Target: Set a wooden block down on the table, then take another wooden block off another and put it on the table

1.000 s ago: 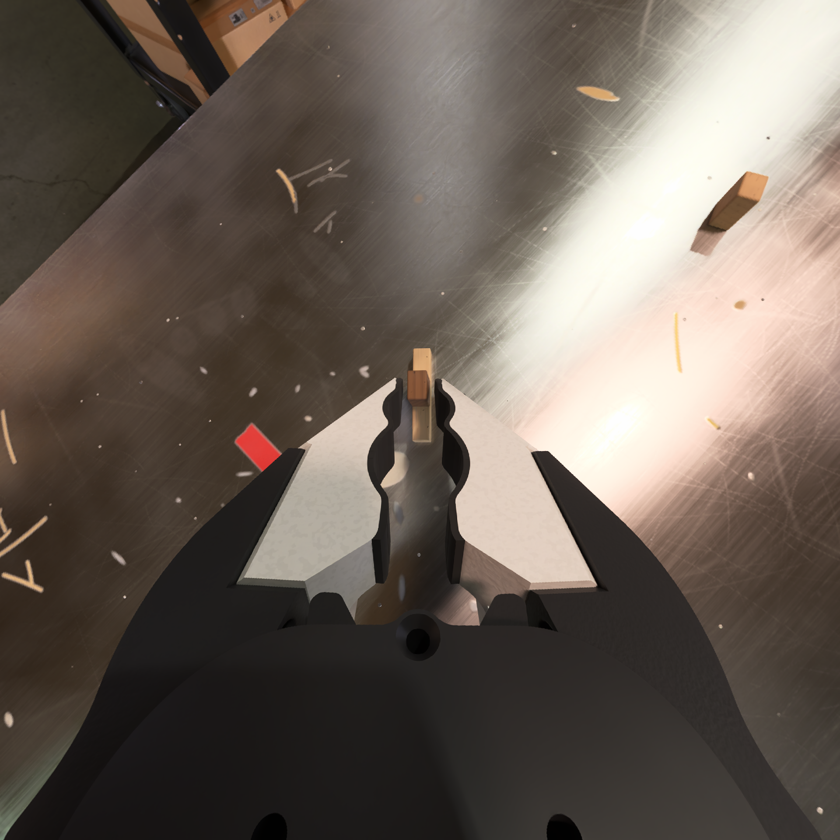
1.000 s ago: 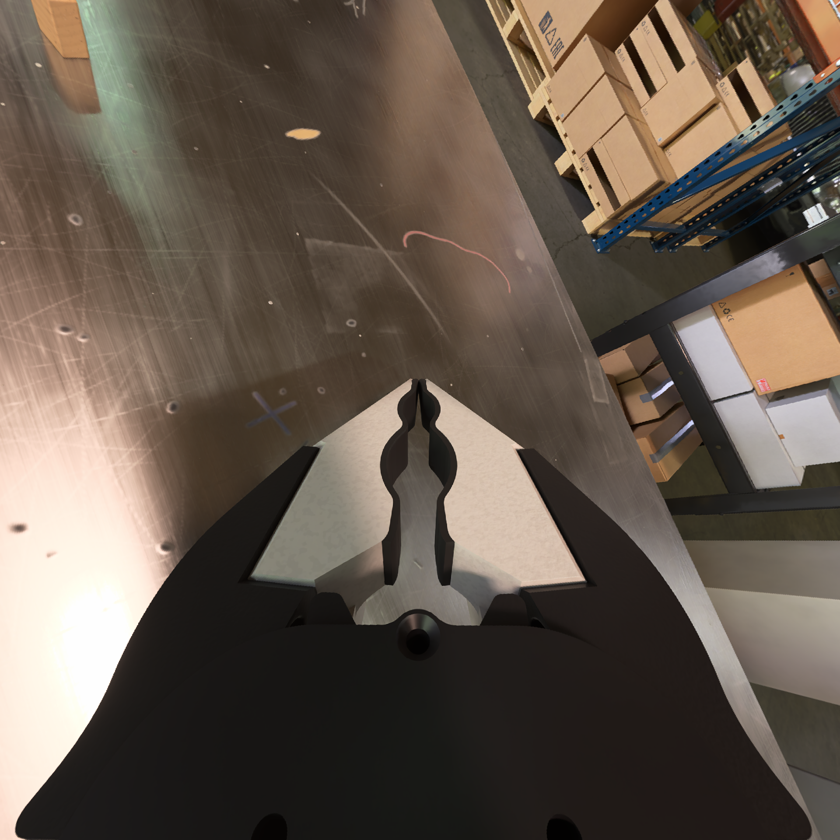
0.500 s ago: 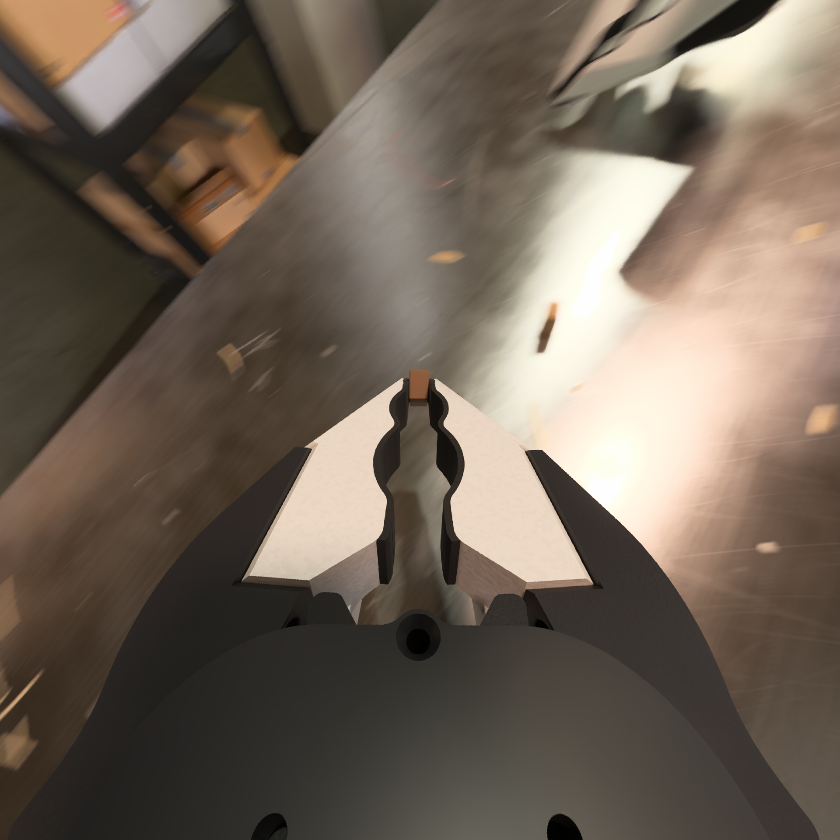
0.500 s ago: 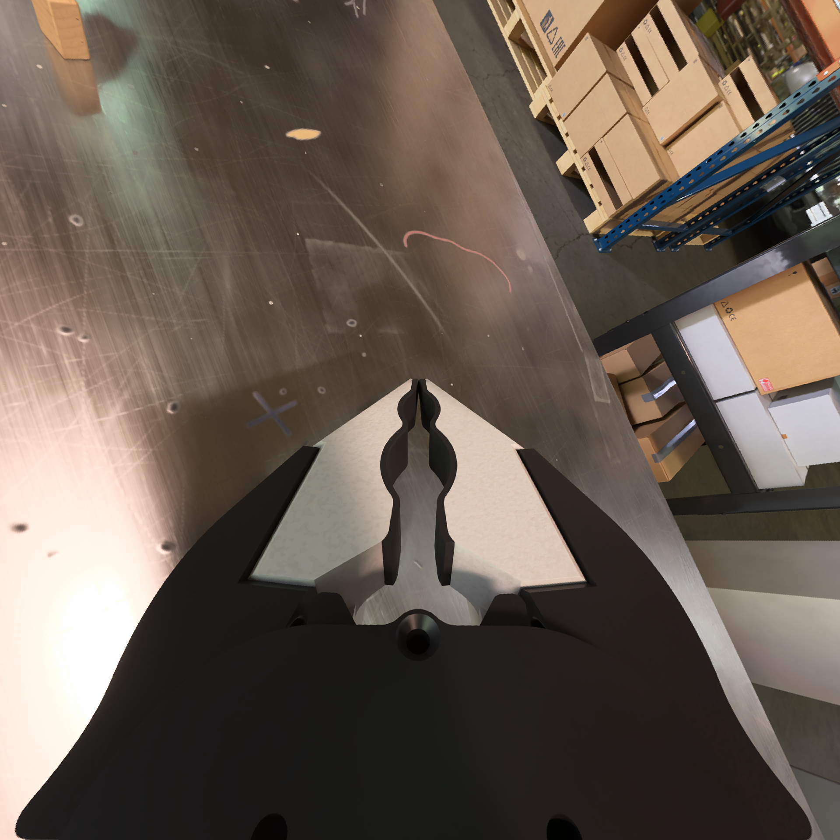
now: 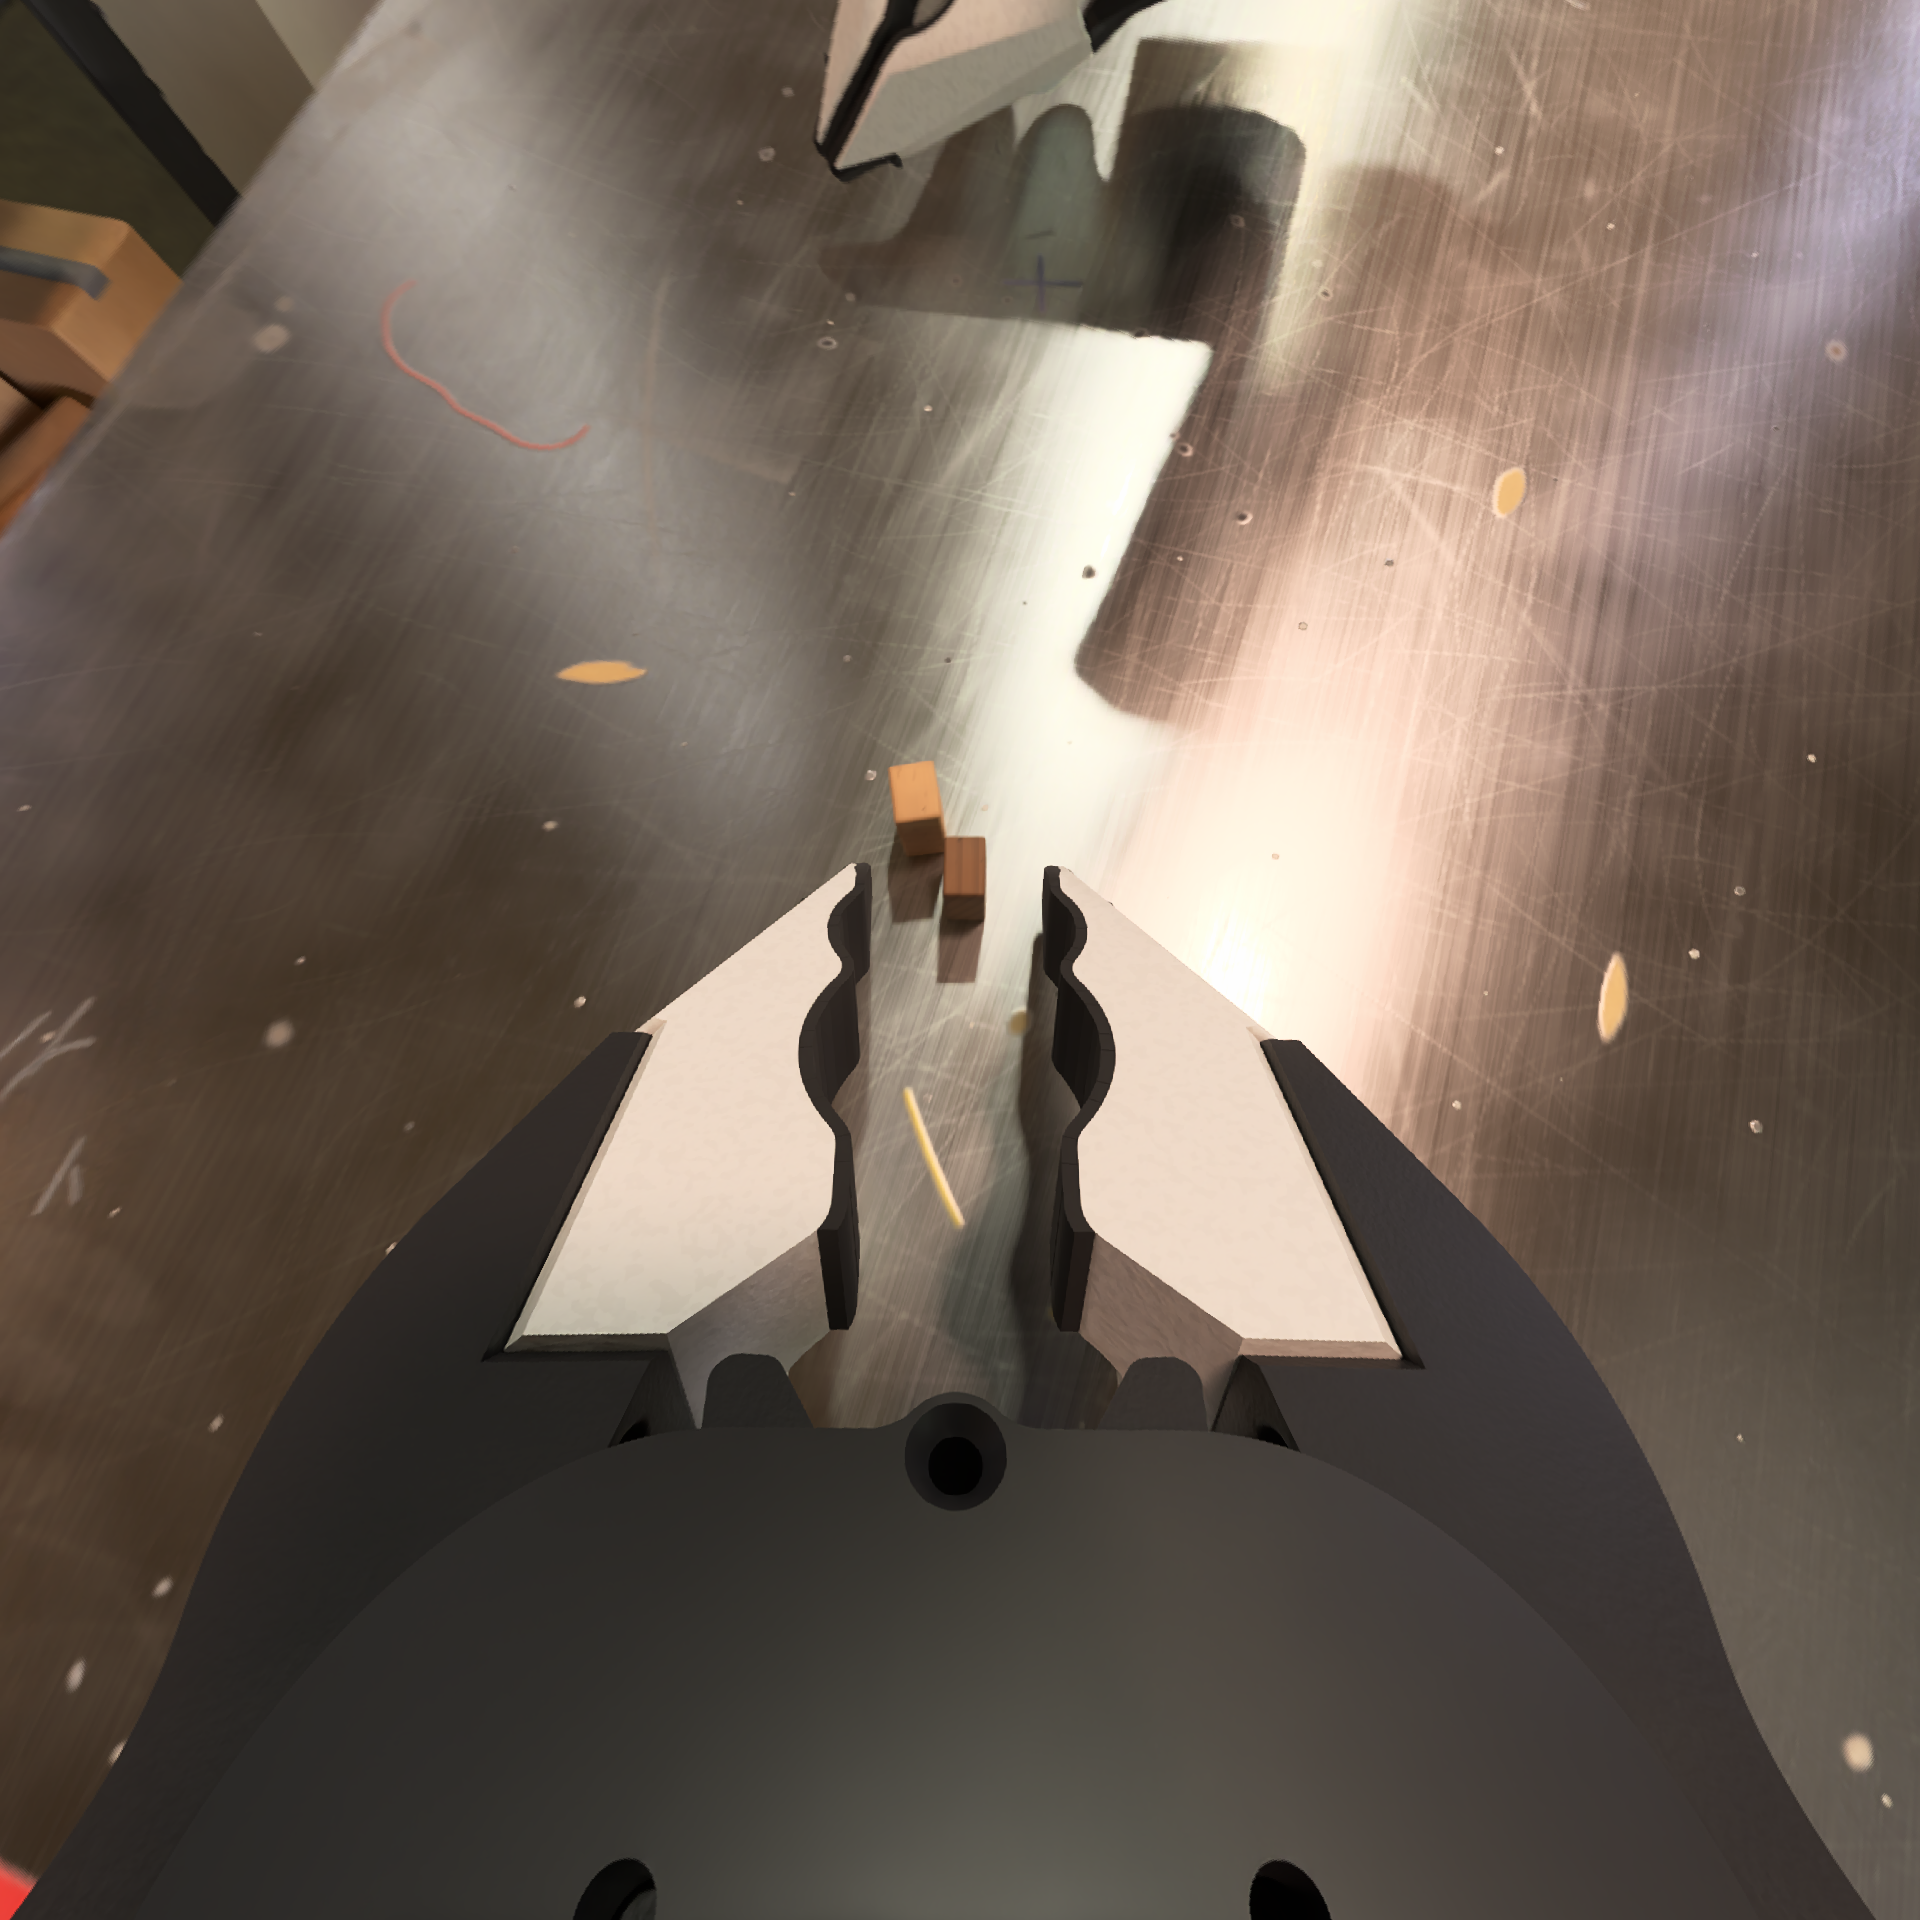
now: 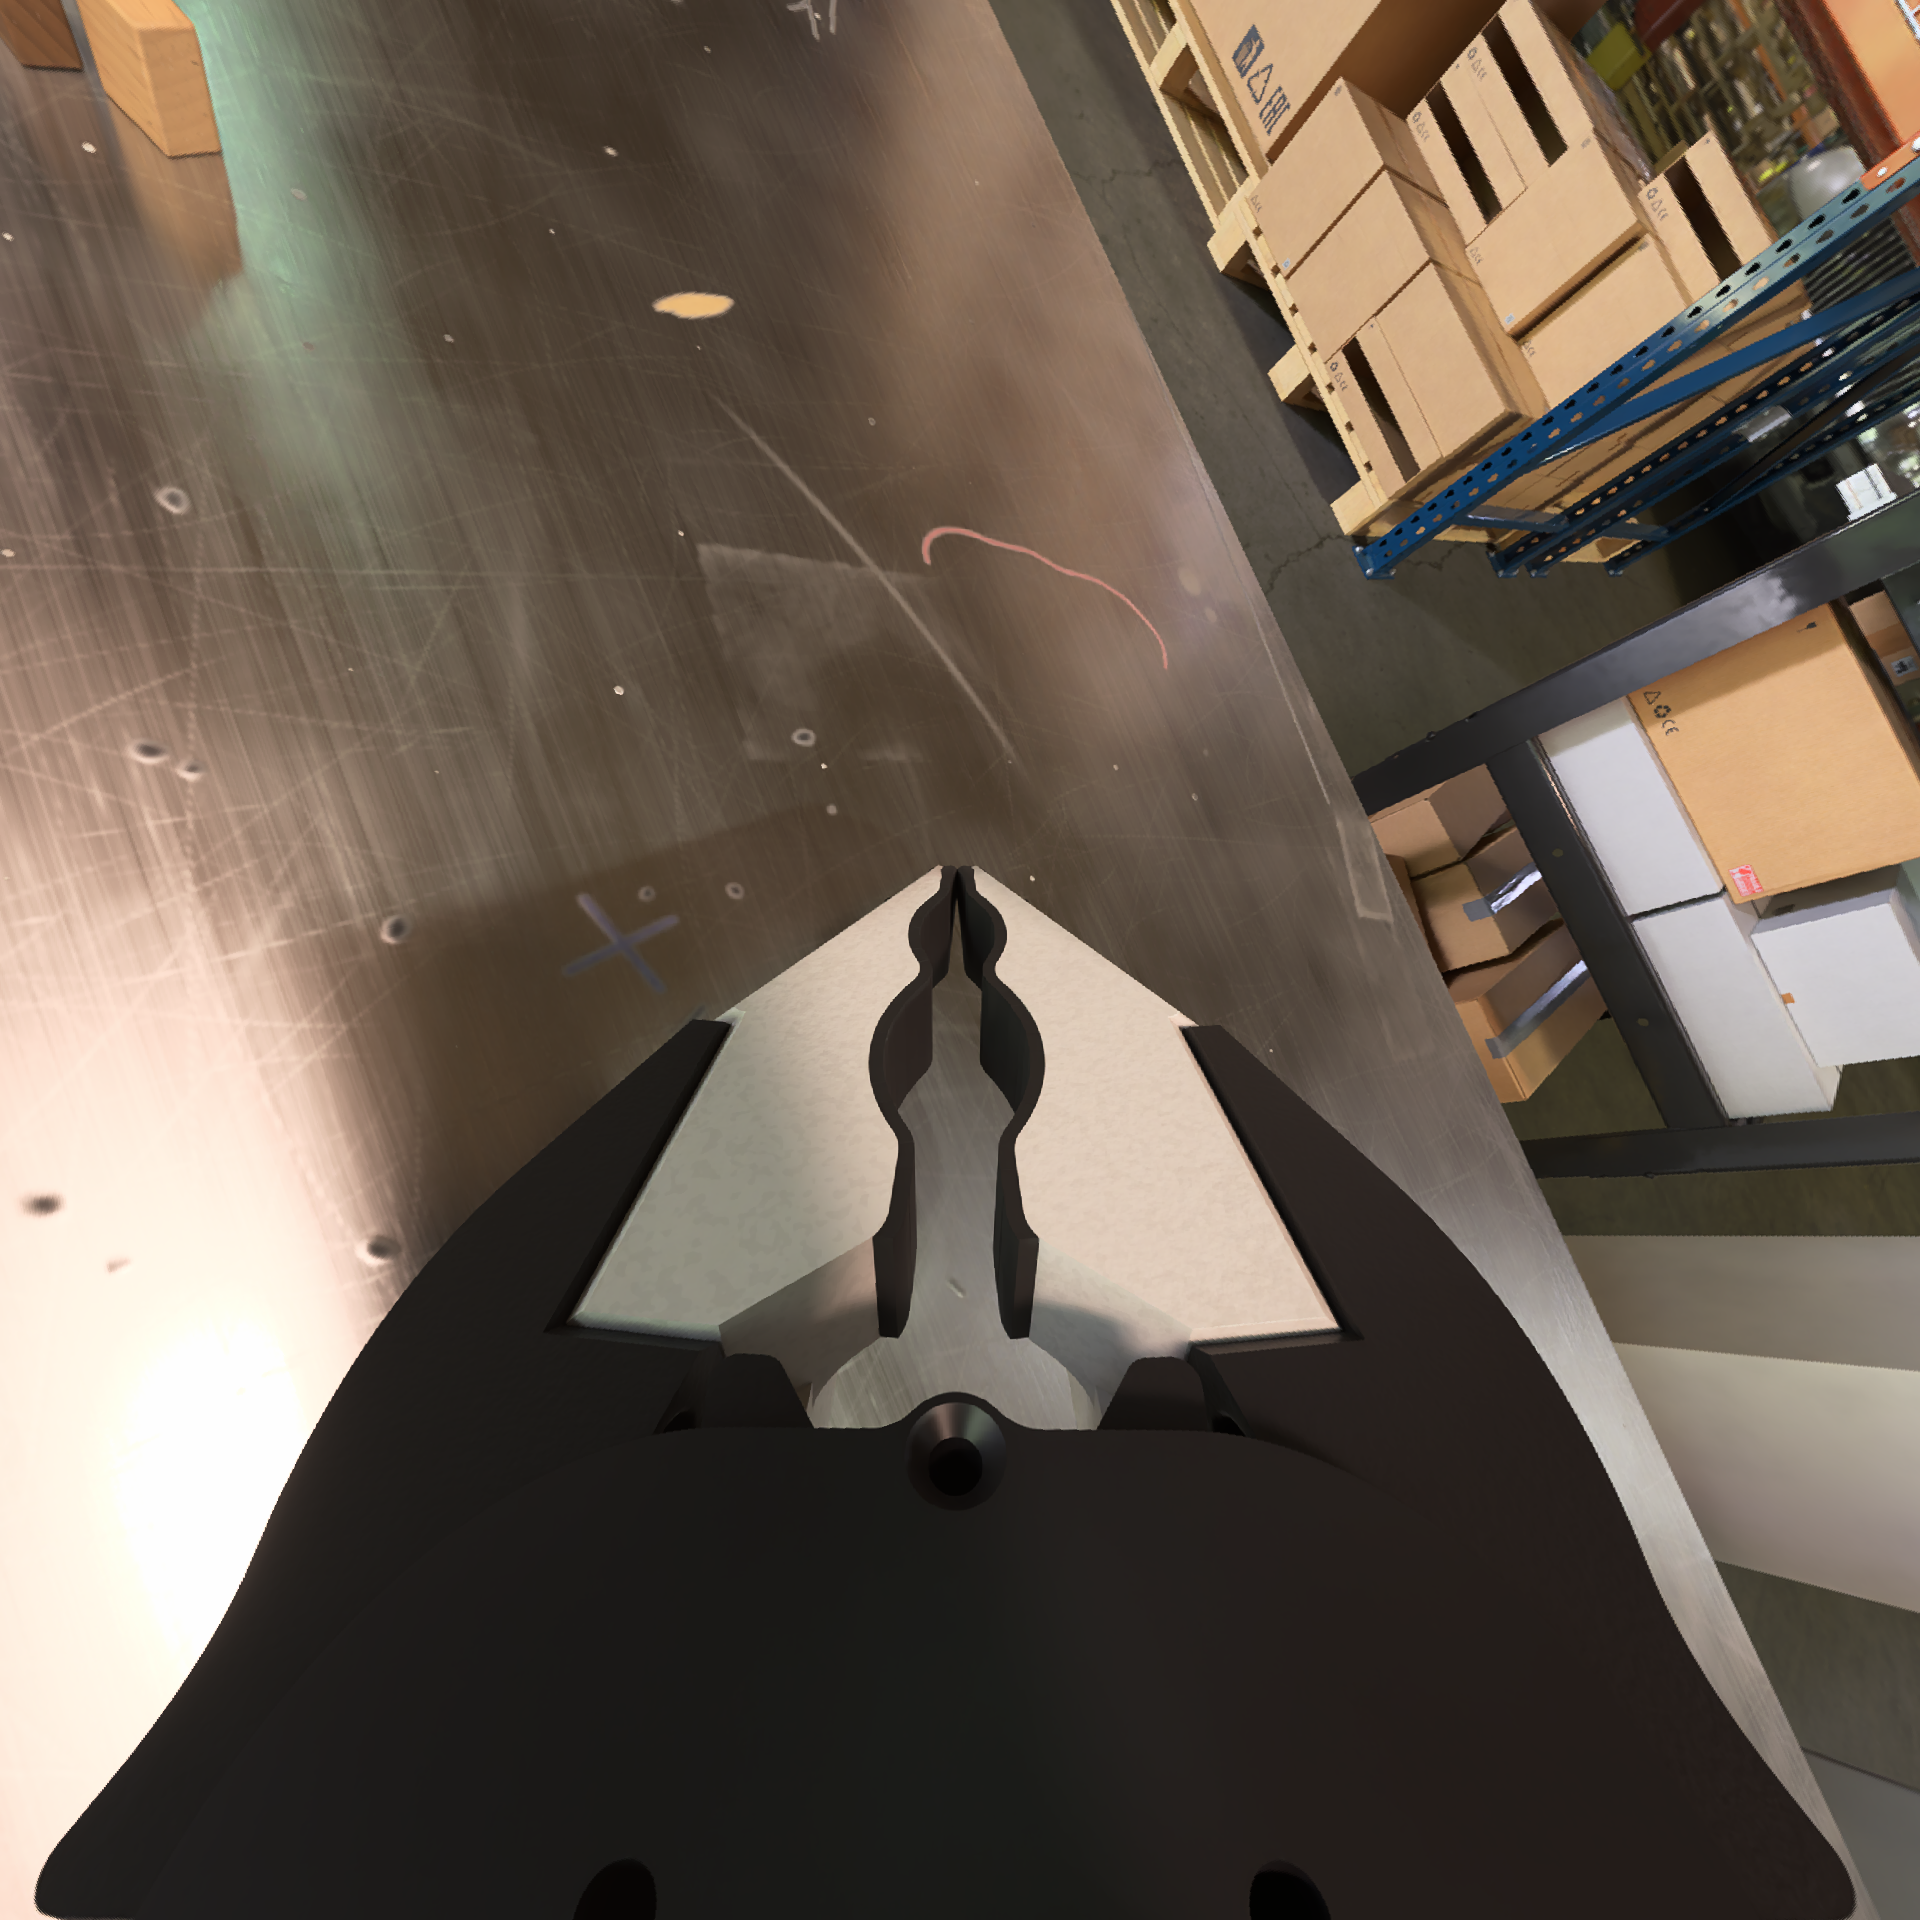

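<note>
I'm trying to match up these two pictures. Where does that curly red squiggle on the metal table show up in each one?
Left wrist view: the red squiggle lies upper left, far beyond the open left gripper.
Right wrist view: the same squiggle lies right of centre, just ahead of the shut right gripper.
Shared landmark: the orange oval spot on the table lies beside it in both.
</note>
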